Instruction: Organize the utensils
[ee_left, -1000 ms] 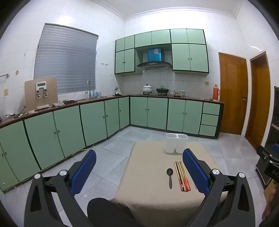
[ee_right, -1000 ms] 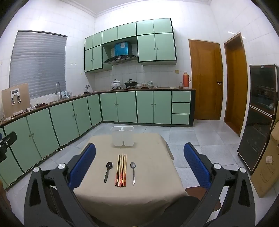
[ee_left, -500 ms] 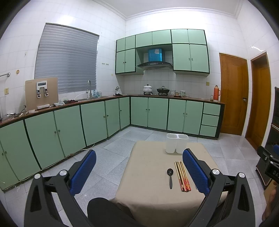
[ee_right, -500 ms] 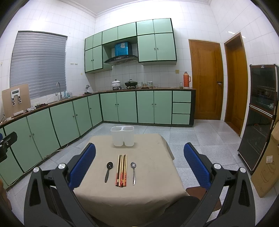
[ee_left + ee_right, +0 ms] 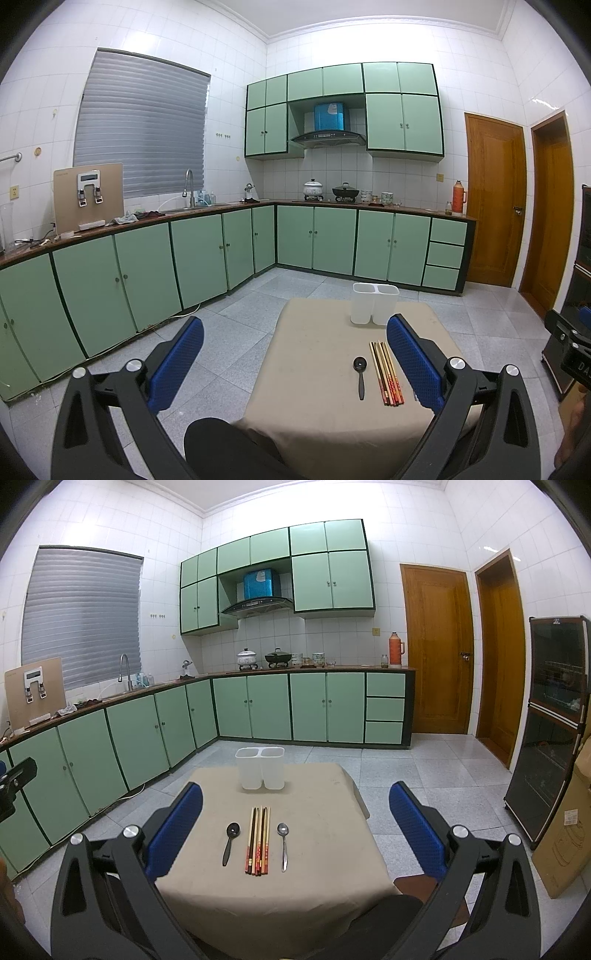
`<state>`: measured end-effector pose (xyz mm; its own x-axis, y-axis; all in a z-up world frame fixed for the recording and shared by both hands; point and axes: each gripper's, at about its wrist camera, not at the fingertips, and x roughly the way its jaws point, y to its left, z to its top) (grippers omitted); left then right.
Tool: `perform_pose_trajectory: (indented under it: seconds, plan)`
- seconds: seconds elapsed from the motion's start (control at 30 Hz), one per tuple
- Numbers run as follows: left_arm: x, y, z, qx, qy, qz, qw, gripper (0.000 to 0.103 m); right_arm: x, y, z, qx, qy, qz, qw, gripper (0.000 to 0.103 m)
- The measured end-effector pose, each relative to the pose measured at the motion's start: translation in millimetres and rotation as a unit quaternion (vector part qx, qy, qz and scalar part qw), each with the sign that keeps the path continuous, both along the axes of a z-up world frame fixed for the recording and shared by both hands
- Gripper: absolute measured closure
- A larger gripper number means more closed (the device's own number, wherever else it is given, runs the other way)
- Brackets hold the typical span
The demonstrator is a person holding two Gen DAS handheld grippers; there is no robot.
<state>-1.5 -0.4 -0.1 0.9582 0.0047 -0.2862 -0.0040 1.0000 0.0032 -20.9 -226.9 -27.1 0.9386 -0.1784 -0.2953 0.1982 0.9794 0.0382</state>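
Jaws: left gripper (image 5: 293, 363) and right gripper (image 5: 295, 830) spread wide, empty, poised above near edge | chopsticks (image 5: 258, 840) between spoons mid-worktop, laid out for picking | holder (image 5: 260, 768) at far edge, awaiting them

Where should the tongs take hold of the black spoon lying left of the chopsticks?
Probably on the black spoon's thin handle, near its middle, coming straight down with one finger on either side. It lies flat, and the bare cloth to its left leaves room, while the chopsticks lie close on its right.
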Motion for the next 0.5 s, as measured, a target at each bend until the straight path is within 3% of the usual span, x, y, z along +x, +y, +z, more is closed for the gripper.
perform_pose_trajectory:
  seconds: [0.5]
  plan:
    - [0.1, 0.3, -0.7, 0.000, -0.001, 0.001, 1.0000, 0.006, -1.0, 2.0, 1.0, 0.000, -0.001, 0.000, 1.000, 0.005]
